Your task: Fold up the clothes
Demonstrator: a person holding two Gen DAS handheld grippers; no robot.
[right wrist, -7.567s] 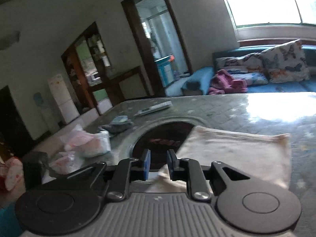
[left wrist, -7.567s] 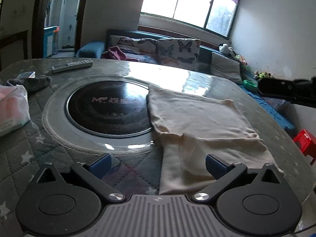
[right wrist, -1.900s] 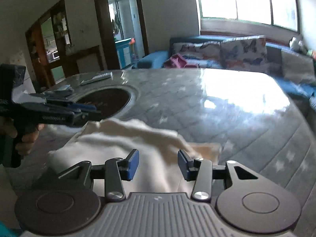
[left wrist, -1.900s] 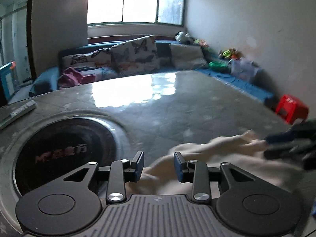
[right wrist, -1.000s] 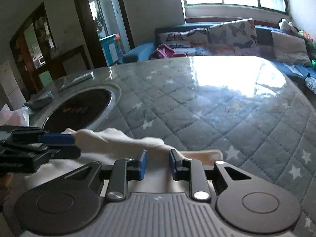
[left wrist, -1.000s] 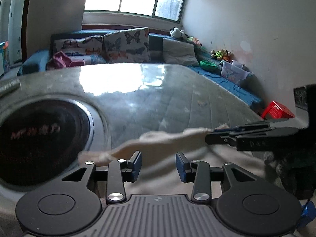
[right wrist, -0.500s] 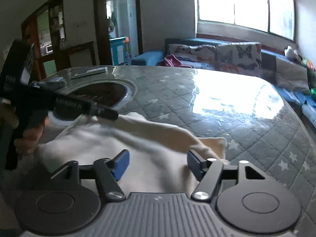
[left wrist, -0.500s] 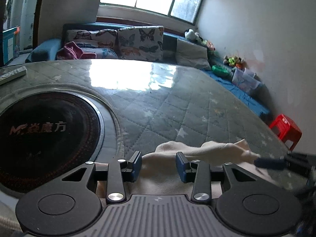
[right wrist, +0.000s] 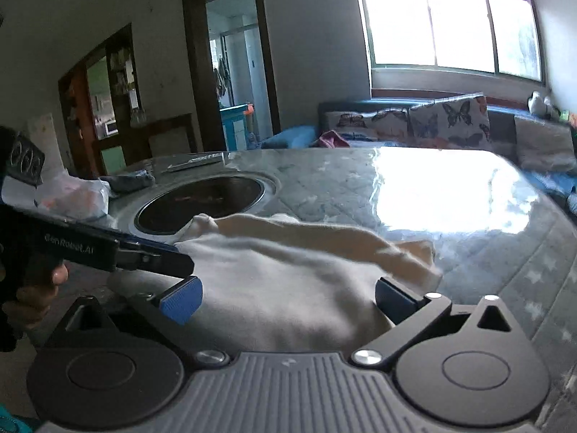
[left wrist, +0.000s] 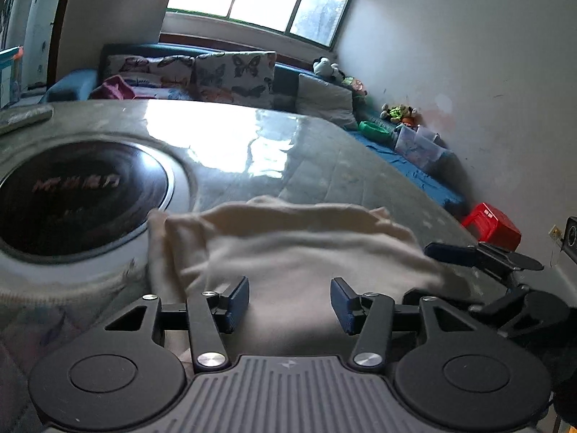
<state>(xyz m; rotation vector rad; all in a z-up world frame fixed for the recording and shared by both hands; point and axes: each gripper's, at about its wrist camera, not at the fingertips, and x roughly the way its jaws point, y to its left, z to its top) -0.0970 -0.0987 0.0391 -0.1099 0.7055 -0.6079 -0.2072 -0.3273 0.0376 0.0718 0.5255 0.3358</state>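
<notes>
Quilted round table (left wrist: 324,166) with inset black cooktop (left wrist: 79,195), cream garment (left wrist: 295,249), remote (right wrist: 193,161).

one cream garment (left wrist: 288,249) is counted on the table (left wrist: 324,166), and one round black cooktop (left wrist: 79,195) is set into it. two tools are seen, the left tool (left wrist: 290,297) and the right tool (right wrist: 288,297), each with two blue pads. one remote (right wrist: 193,161), one plastic bag (right wrist: 72,195) and one red stool (left wrist: 492,222) are counted. two butterfly cushions (left wrist: 234,74) are seen on the sofa.
</notes>
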